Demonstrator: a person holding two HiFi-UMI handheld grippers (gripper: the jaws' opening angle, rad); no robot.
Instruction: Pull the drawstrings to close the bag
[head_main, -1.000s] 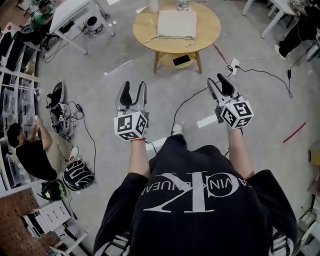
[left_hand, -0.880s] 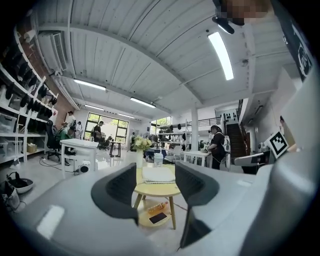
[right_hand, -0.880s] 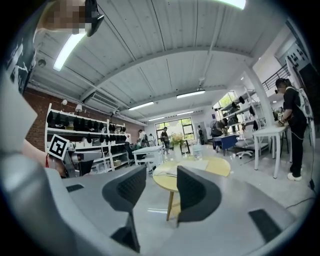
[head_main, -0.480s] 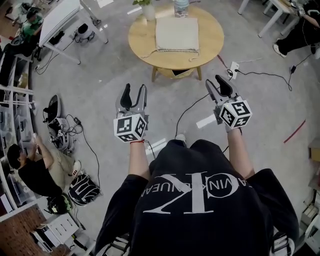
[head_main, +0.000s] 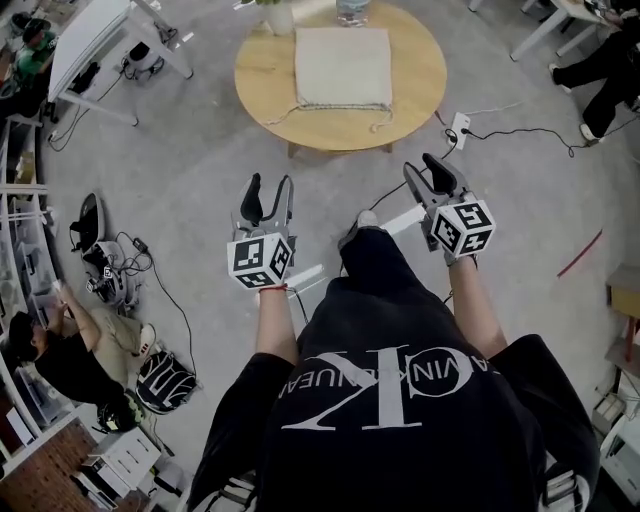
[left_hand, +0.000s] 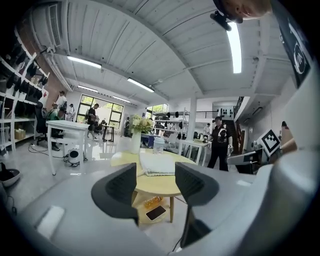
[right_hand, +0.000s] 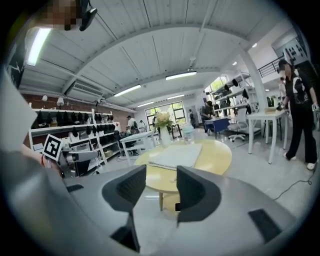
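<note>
Cream cloth bag (head_main: 343, 67) lies flat at the middle of the round wooden table (head_main: 425, 85), its near edge facing the person. Mouth looks ungathered, with no puckering visible along that edge.

Drawstrings: one cord (head_main: 279, 111) trails from the bag's near-left corner toward the table's near-left rim. The other (head_main: 381, 121) hangs off the near-right corner and ends close to the table's near rim. Both lie slack on the wood.

At the far side of the table, beyond the bag, stand a vase with flowers (head_main: 280, 16) and a water bottle (head_main: 351, 10). A phone (left_hand: 155, 213) sits on the shelf under the tabletop.

Left gripper (head_main: 269, 190): short of the table's near edge, over bare floor, jaws spread, nothing between them. Through the gap its own view shows only the table and bag in the distance.

Right gripper (head_main: 427, 176): likewise short of the table, near its right side, jaws spread and empty. A power strip (head_main: 461, 125) lies on the floor between it and the table.

Progress: judged at zero. Neither cord is touched and the bag is not cinched. What is left is to reach the table, pinch one cord end with each gripper and pull them apart until the mouth gathers shut.
</note>
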